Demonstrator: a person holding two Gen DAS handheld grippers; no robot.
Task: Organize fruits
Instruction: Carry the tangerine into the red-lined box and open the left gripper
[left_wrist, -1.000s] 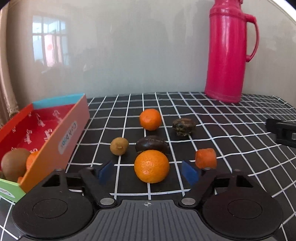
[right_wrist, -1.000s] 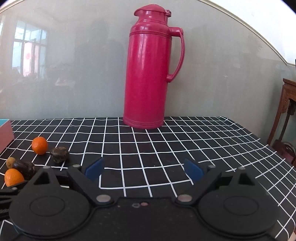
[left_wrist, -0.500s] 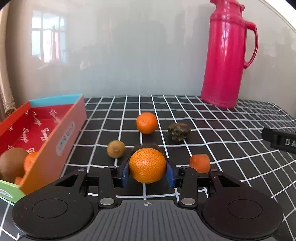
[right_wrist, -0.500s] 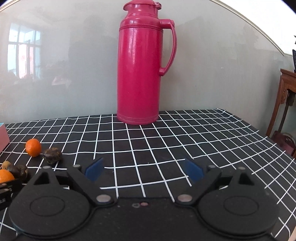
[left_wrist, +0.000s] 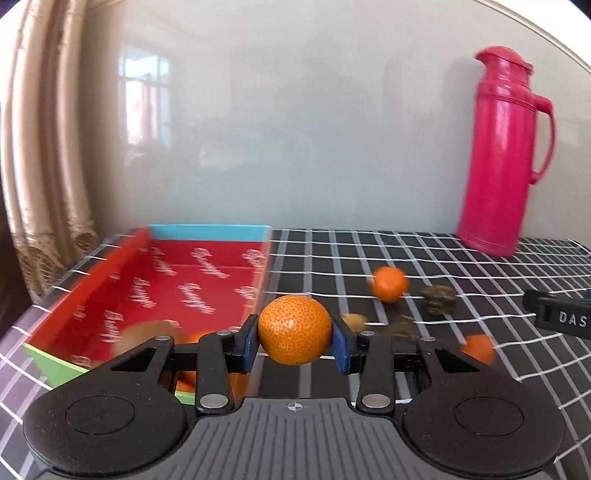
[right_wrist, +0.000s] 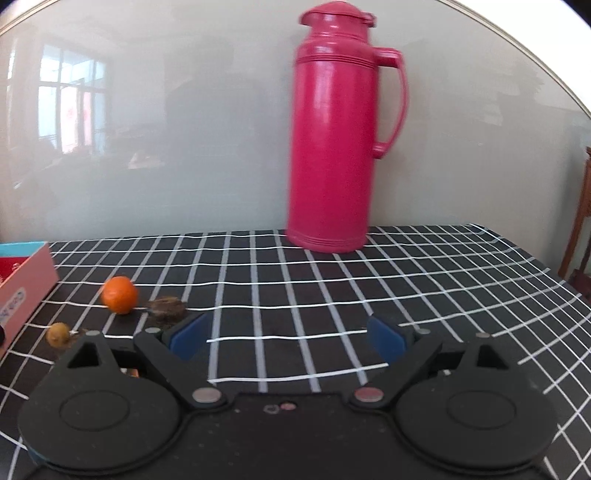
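My left gripper (left_wrist: 294, 338) is shut on a tangerine (left_wrist: 294, 334), held off the table just right of the red cardboard box (left_wrist: 207, 266). A brown kiwi (left_wrist: 147, 332) and an orange fruit lie in the box's near end, partly hidden by my fingers. On the cloth lie a second tangerine (left_wrist: 389, 283), a dark wrinkled fruit (left_wrist: 437, 299), a small tan fruit (left_wrist: 354, 320) and an orange piece (left_wrist: 479, 347). My right gripper (right_wrist: 287, 336) hangs open over bare cloth, right of that tangerine (right_wrist: 119, 294), the wrinkled fruit (right_wrist: 168, 307) and the tan fruit (right_wrist: 58, 333).
A tall pink thermos (left_wrist: 502, 155) stands at the back of the table against the glossy wall, also in the right wrist view as the thermos (right_wrist: 338, 147). A curtain (left_wrist: 40, 166) hangs left of the box. The right gripper's black body (left_wrist: 557, 321) shows at the right edge.
My left gripper closed on the near tangerine, lifted it and swung left toward the red box. The right gripper shifted sideways and stayed open.
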